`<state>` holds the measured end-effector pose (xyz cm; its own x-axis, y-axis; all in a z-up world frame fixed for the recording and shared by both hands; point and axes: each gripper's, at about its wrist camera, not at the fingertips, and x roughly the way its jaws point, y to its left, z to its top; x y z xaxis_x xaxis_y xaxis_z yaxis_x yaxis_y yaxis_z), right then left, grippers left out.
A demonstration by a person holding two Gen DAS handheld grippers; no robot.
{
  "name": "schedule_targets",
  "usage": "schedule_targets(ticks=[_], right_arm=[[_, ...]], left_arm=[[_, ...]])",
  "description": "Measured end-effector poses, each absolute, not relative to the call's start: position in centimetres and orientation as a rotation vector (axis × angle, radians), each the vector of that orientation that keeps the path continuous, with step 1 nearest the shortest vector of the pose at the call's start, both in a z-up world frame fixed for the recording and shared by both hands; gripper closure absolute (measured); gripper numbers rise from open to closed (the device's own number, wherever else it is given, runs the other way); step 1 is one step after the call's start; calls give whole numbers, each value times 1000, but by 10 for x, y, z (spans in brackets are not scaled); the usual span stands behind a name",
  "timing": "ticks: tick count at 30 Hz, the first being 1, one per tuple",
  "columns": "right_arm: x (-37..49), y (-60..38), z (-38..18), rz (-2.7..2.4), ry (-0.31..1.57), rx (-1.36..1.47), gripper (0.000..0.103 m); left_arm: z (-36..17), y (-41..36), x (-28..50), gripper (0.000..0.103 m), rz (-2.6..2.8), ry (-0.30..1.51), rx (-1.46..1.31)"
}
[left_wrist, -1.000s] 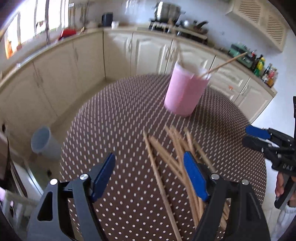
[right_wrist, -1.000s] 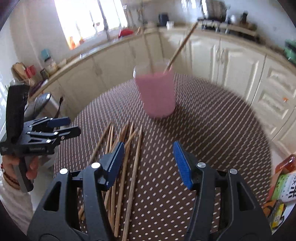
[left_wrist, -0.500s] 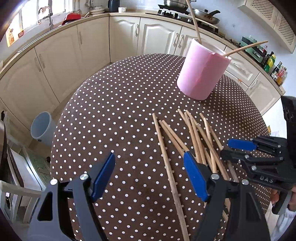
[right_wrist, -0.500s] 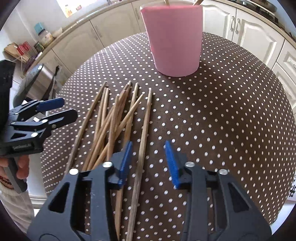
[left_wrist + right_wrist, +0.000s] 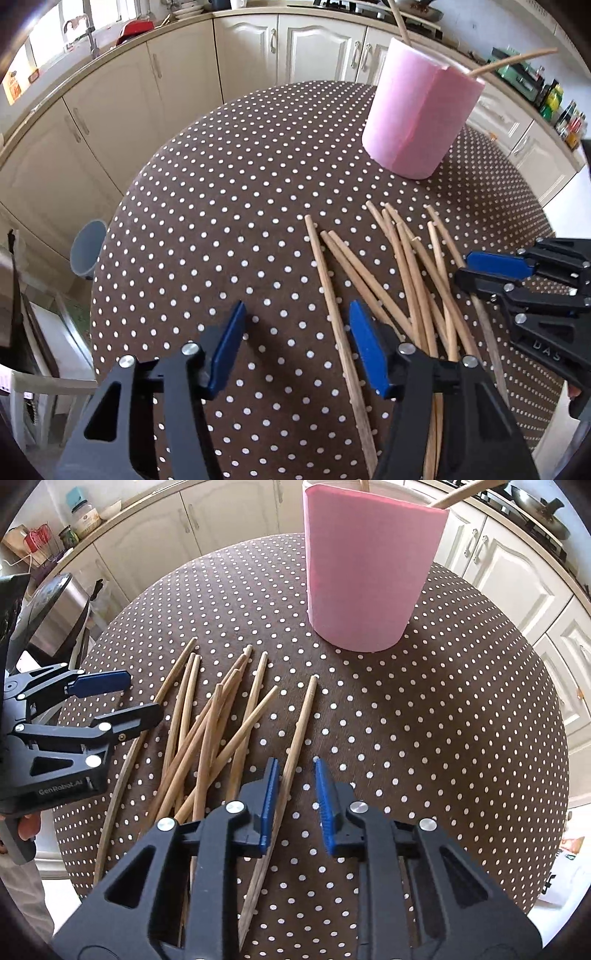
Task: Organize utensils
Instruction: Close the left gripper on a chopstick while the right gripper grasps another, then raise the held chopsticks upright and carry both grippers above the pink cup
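Dotted table (image 5: 424, 738), right claw (image 5: 294, 797) closing around outermost chopstick (image 5: 295, 734), left claw (image 5: 297, 347) narrowing, empty.

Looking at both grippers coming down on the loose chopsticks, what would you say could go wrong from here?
1. The right gripper is closing around one chopstick lying apart from the pile; the thin round stick could roll out or pivot as the pads meet it.
2. The left gripper is closing over the opposite edge, where sticks cross; it may catch two or scatter them.
3. The pink cup already holds leaning sticks; a knock could tip it.
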<state>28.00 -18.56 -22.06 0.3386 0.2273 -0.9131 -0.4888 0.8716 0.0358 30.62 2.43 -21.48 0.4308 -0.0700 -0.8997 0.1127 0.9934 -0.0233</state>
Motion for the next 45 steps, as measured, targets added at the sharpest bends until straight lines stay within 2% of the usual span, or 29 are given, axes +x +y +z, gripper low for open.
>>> schedule_targets(ticks=[2, 7, 9, 14, 20, 36, 45], right_arm=[[283, -181, -221, 467, 1130, -269, 89], [284, -183, -223, 468, 1106, -256, 94], [283, -183, -223, 468, 1096, -243, 96], [277, -193, -222, 483, 1087, -212, 97], [266, -215, -204, 510, 1053, -164, 97], [219, -255, -97, 596, 793, -30, 97], [202, -265, -66, 620, 691, -18, 97]], left_arm=[[-216, 18, 311, 51, -93, 1122, 70], [-213, 14, 325, 85, -79, 1121, 45], [-212, 17, 329, 92, -83, 1119, 35], [-206, 29, 333, 97, -110, 1109, -38], [-182, 33, 326, 97, -122, 1051, -54], [-64, 9, 269, 97, -259, 800, -34], [-18, -18, 247, 97, -302, 692, 13]])
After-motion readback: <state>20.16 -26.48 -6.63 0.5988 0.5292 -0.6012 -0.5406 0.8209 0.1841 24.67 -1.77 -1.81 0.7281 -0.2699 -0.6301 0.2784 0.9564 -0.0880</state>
